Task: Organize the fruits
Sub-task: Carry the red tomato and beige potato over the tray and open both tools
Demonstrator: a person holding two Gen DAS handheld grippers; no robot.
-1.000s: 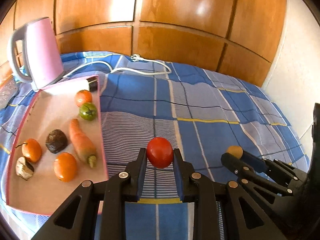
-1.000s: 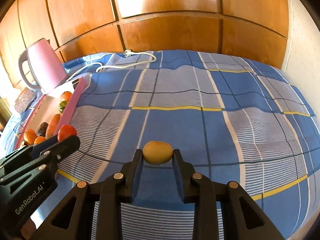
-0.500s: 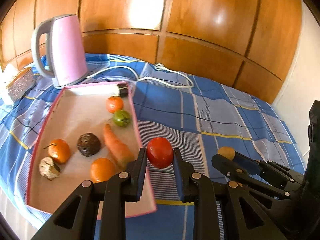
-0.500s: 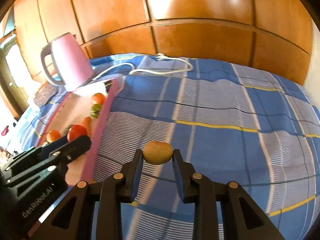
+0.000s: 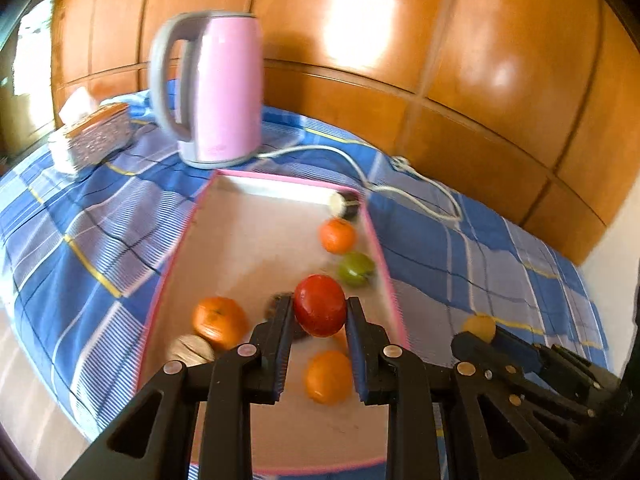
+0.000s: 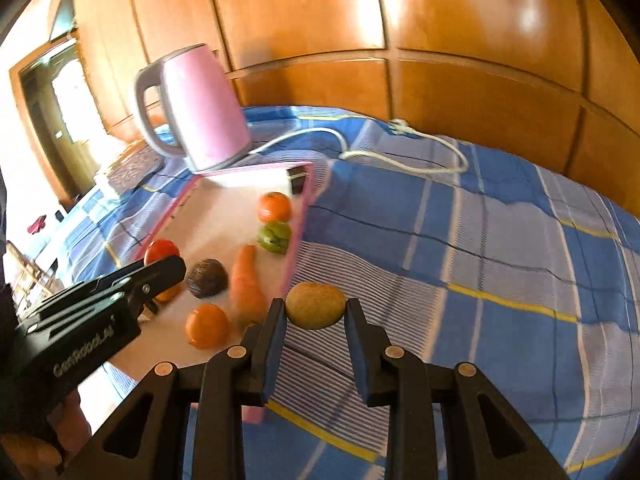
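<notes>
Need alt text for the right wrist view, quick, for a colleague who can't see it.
The right gripper holds a brown kiwi over the blue plaid cloth, just right of a pink-rimmed tray of produce. The left gripper, holding a red tomato, is over the tray; a pink kettle stands behind.

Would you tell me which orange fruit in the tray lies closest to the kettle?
The orange beside the green fruit, at the tray's far end.

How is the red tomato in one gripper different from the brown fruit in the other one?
The tomato is shiny red; the brown fruit is dull tan-brown.
The tomato sits in the left gripper; the brown fruit sits in the right gripper.
The tomato hangs over the pink tray; the brown fruit hangs just beside the tray, over the checked blanket.
Both are round and pinched between two fingers.
</notes>
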